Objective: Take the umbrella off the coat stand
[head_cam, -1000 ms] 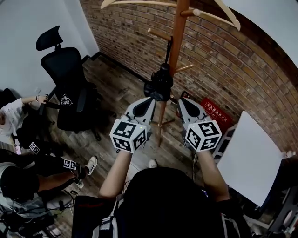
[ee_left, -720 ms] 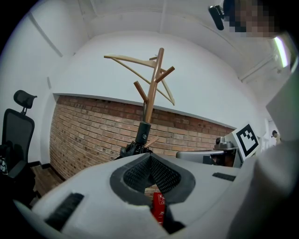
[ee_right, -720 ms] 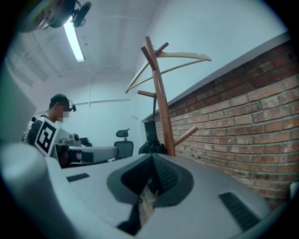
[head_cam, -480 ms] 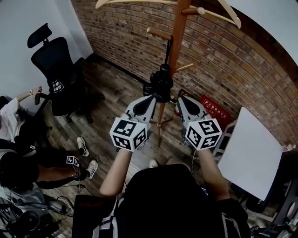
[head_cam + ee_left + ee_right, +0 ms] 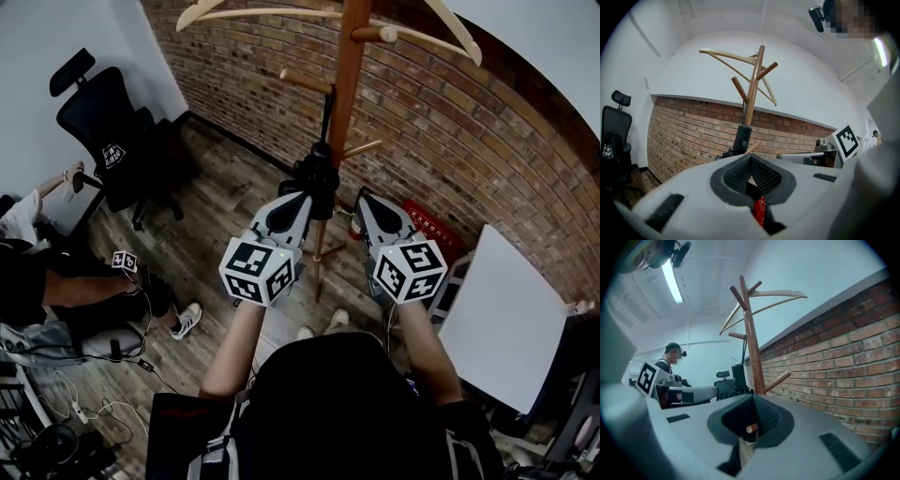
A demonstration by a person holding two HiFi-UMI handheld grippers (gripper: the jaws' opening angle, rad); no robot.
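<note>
A wooden coat stand (image 5: 347, 94) rises in front of the brick wall. From one of its pegs hangs a folded black umbrella (image 5: 316, 173), close against the pole. My left gripper (image 5: 302, 195) is shut and empty, its tip just below and left of the umbrella. My right gripper (image 5: 365, 198) is also shut and empty, right of the pole. In the left gripper view the umbrella (image 5: 742, 138) hangs straight ahead past the closed jaws of the left gripper (image 5: 750, 155). The right gripper view shows the pole (image 5: 751, 343) and umbrella (image 5: 738, 375) beyond the right gripper (image 5: 753, 396).
A black office chair (image 5: 108, 141) stands at the left, with seated people (image 5: 56, 300) and floor cables (image 5: 94, 412) nearer. A red box (image 5: 433, 230) sits by the stand's base. A white board (image 5: 502, 309) leans at right. Wooden hangers (image 5: 234, 11) top the stand.
Both grippers have edged a little closer to the coat stand, still shut. At the left a seated person's legs have shifted.
</note>
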